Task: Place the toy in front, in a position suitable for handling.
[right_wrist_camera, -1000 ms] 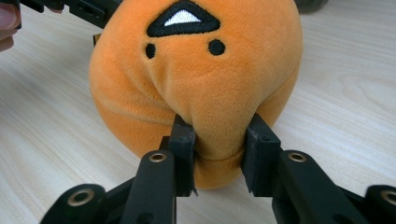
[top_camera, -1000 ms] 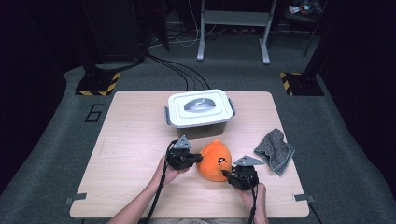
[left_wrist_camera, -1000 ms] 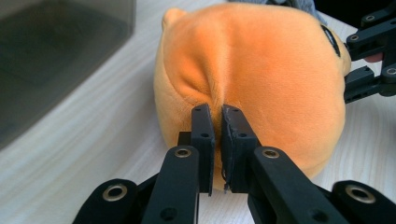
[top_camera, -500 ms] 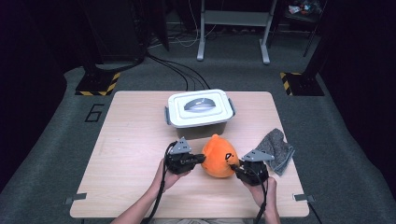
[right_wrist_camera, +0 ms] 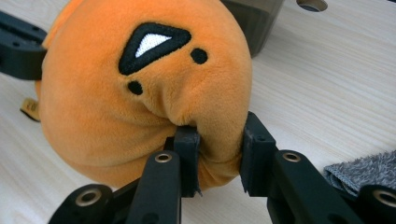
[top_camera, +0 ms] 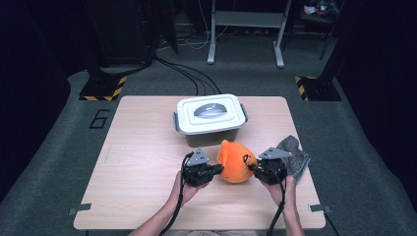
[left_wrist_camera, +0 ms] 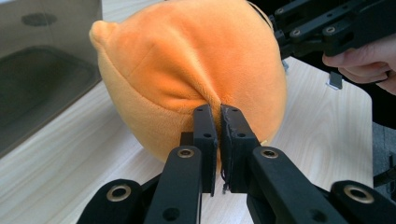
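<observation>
— So what does the orange plush toy point(top_camera: 235, 161) look like?

— It is round, soft and fuzzy. One side has a face sewn on: a black triangle with white inside, and two black dots point(right_wrist_camera: 140, 88). There is a little pointy bump at the top, at about 10 o'clock in the left gripper view. A small tan tag pokes out near its bottom.

— Where is it?

— It sits on the wooden table point(top_camera: 137, 162), close to the person's edge. The grey box with the white lid point(top_camera: 210, 114) is just behind it, at 12 o'clock. A grey cloth point(top_camera: 295, 155) lies at 3 o'clock, past the right gripper.

— What are the grippers doing?

— The left gripper point(left_wrist_camera: 218, 126) pinches a thin fold of the fur, with its jaws almost together. The right gripper point(right_wrist_camera: 219, 149) squeezes a fatter bunch of the toy between its jaws. In the high view they hold it from 9 o'clock and 3 o'clock.

— Did anything change?

— Yes. A second ago the toy lay flatter and nearer the person, and the right gripper was lower down. Now the toy stands taller, a bit closer to the box, and the two grippers sit level on each side.
</observation>
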Demonstrator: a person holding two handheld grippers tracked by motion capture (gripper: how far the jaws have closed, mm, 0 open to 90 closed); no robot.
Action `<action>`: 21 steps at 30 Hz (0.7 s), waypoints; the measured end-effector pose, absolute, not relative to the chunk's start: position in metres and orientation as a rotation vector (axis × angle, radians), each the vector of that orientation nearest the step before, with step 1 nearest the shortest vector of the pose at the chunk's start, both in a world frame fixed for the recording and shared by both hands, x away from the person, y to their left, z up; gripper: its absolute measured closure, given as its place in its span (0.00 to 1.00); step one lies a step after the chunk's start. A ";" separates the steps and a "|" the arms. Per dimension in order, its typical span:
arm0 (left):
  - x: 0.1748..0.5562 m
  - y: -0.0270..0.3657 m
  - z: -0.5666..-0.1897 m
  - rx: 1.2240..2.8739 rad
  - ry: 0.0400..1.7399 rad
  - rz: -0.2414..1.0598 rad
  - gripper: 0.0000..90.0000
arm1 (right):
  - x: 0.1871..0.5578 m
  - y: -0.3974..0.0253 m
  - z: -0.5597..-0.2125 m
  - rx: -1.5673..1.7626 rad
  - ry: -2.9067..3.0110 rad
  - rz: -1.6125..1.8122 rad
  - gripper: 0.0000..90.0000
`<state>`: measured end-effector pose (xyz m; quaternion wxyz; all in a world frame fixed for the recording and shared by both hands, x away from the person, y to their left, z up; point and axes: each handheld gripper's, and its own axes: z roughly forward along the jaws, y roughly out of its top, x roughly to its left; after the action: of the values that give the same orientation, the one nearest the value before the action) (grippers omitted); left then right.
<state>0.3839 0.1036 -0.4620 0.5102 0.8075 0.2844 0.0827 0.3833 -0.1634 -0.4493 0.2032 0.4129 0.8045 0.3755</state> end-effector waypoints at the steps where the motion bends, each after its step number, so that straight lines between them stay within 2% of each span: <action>1: 0.384 0.102 -0.463 1.936 0.699 0.193 0.95 | 0.384 -0.164 -0.450 1.158 2.245 1.048 0.80; 21: 0.382 0.089 -0.478 1.936 0.755 0.172 0.95 | 0.411 -0.166 -0.465 1.200 2.300 1.004 0.80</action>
<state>0.3817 0.0888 -0.4777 0.5038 0.8020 0.3128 0.0711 0.4109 -0.1659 -0.4653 0.1788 0.4245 0.8135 0.3550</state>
